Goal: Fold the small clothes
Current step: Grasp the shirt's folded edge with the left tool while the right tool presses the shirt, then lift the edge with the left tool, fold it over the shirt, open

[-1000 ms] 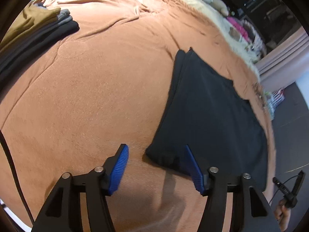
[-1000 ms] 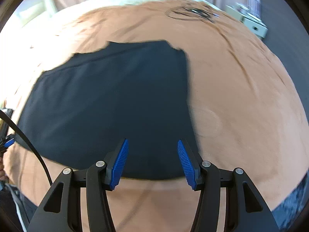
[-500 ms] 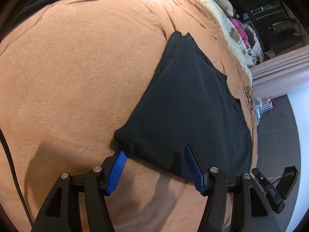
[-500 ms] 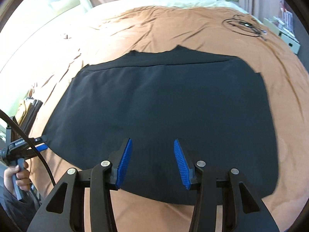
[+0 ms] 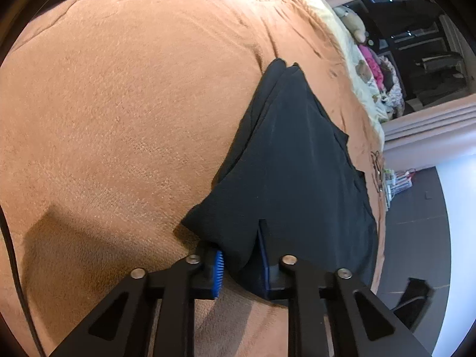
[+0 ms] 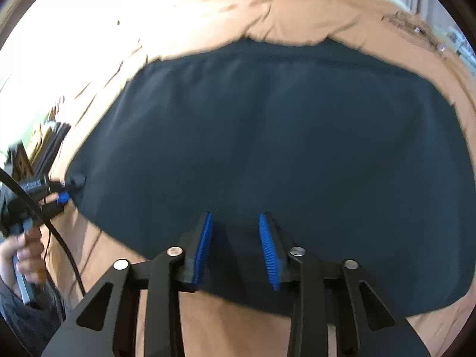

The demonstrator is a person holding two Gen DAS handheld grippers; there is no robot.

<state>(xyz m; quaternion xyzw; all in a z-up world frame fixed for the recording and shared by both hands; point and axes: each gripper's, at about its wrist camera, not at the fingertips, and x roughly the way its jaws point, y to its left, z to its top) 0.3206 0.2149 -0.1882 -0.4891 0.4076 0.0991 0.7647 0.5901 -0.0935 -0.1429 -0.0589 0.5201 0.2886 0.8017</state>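
Observation:
A black garment (image 5: 297, 163) lies spread flat on the orange-brown blanket (image 5: 119, 104). In the left wrist view, my left gripper (image 5: 239, 244) has the garment's near corner bunched between its blue pads, and its jaws are closing on it. The right wrist view shows the same garment (image 6: 267, 134) filling the middle. My right gripper (image 6: 235, 215) hangs over its near hem with its jaws closing; cloth lies between the pads, which stand apart from it. The left gripper (image 6: 64, 192) shows at the garment's left corner, with a person's hand (image 6: 23, 253) on its handle.
A stack of folded clothes (image 6: 50, 139) sits at the left side of the bed. Soft toys and bedding (image 5: 357, 26) lie at the far edge. A black cable (image 6: 59, 238) hangs by the left hand. Dark floor (image 5: 416, 238) lies beyond the bed's right edge.
The left jaws have come together on the garment's corner, bunching the cloth. The right gripper has moved in closer over the near hem and its jaws have narrowed.

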